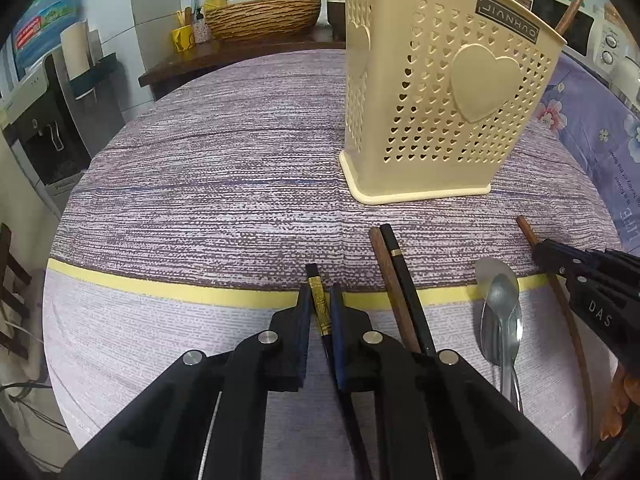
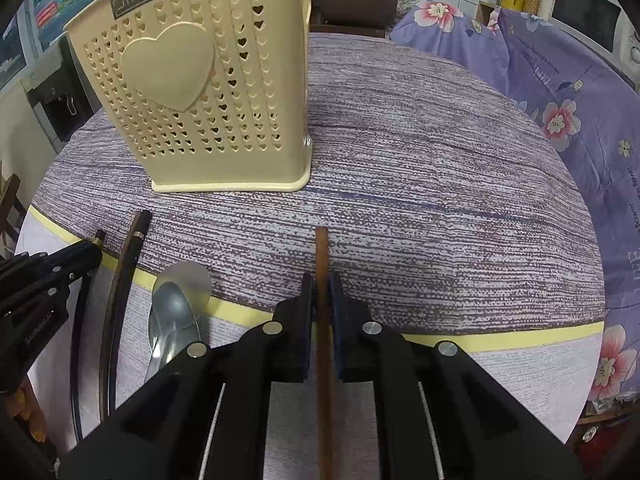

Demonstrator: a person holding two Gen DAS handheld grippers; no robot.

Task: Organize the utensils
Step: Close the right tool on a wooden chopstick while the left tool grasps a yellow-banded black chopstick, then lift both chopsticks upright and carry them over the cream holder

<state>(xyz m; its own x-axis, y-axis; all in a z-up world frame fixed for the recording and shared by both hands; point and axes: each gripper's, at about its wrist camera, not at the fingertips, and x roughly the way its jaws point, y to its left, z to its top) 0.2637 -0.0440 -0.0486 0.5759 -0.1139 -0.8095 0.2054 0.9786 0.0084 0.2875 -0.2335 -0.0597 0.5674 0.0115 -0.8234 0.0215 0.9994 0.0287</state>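
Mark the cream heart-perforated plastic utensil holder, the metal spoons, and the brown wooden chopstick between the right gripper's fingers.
Cream heart-perforated plastic utensil holder [image 1: 436, 92]: left wrist view, front wall.
Metal spoons [image 1: 500, 308]: left wrist view, upper bowl.
Brown wooden chopstick [image 2: 321, 252]: right wrist view, shaft ahead of the fingers.

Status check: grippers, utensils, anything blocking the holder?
Left gripper shut on black chopstick. Right gripper shut on brown chopstick. Spoons on cloth. Holder unobstructed.
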